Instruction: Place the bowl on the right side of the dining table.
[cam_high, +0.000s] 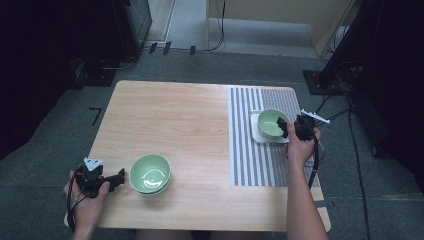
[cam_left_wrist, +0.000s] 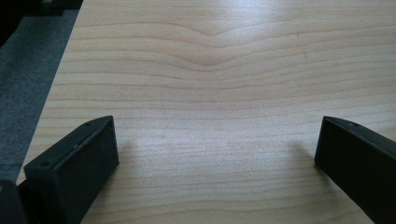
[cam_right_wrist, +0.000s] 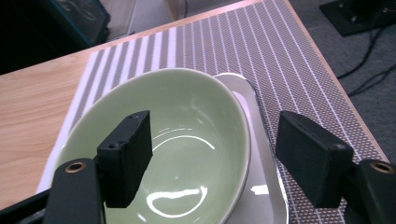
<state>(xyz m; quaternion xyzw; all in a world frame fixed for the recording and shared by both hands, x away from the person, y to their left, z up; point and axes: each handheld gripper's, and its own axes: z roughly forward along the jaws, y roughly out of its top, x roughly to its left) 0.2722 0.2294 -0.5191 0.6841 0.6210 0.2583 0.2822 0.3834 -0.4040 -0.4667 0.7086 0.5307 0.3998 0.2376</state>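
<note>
A pale green bowl (cam_high: 271, 123) (cam_right_wrist: 187, 112) sits on a white square plate (cam_high: 257, 134) (cam_right_wrist: 264, 158) on the striped placemat (cam_high: 255, 160). My right gripper (cam_high: 286, 128) (cam_right_wrist: 215, 135) is open and straddles the bowl's right rim. One jaw hangs inside the bowl and the other outside over the plate, with the pads apart from the rim. Near the table's front left, my left gripper (cam_high: 120, 178) (cam_left_wrist: 217, 135) stands open over bare wood, just left of a second green bowl (cam_high: 150, 173), which looks stacked on another.
The wooden table (cam_high: 170, 115) (cam_left_wrist: 210, 70) has its left edge close to my left gripper. The placemat (cam_right_wrist: 280, 51) covers the right part of the table. Cables and dark equipment stands lie on the grey floor beyond the table's right and far sides.
</note>
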